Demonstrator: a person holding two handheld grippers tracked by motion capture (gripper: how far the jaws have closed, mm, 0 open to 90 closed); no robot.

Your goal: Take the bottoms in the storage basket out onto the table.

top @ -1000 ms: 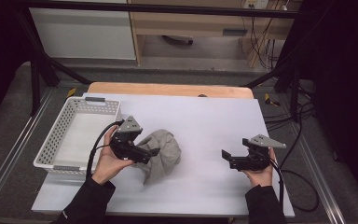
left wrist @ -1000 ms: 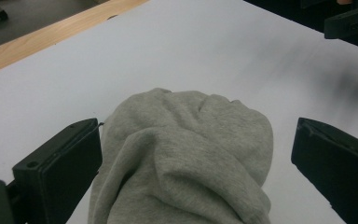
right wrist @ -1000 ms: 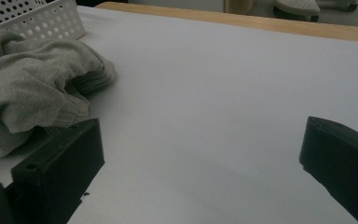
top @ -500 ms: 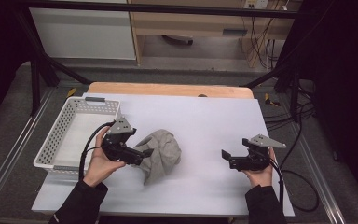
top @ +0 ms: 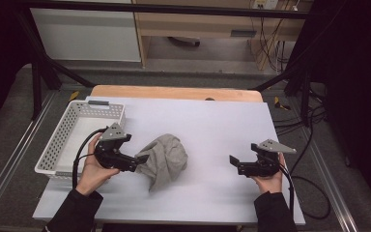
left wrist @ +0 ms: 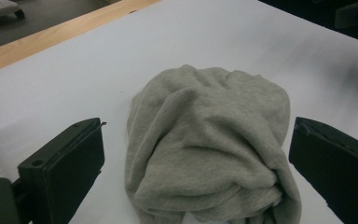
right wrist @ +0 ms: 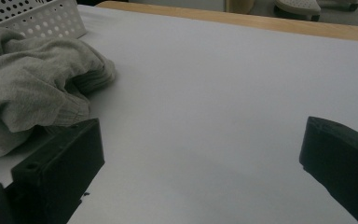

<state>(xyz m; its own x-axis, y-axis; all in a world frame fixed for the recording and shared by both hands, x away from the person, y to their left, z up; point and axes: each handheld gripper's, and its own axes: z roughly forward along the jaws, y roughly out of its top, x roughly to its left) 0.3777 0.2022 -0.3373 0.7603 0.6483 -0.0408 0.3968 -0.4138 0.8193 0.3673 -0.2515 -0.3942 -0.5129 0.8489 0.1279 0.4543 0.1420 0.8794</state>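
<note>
A crumpled grey cloth (top: 166, 159) lies in a heap at the middle of the white table (top: 212, 125). My left gripper (top: 139, 160) is at the cloth's left edge. In the left gripper view its jaws stand wide open (left wrist: 196, 128), with the near end of the cloth (left wrist: 205, 149) lying loose between them. My right gripper (top: 234, 165) rests on the table to the right, well apart from the cloth and pointing toward it. Its jaws are open (right wrist: 203, 123) over bare table, and the cloth (right wrist: 28, 84) lies ahead of them to the left.
A white perforated basket (top: 60, 140) stands at the table's left edge, just behind my left hand, and its wall (right wrist: 32, 16) appears beyond the cloth. A wooden strip (top: 174, 92) runs along the far edge. Cables trail off the right side.
My left gripper has drawn back a little to the left from the cloth. The cloth heap stays in place. The right gripper has not moved.
</note>
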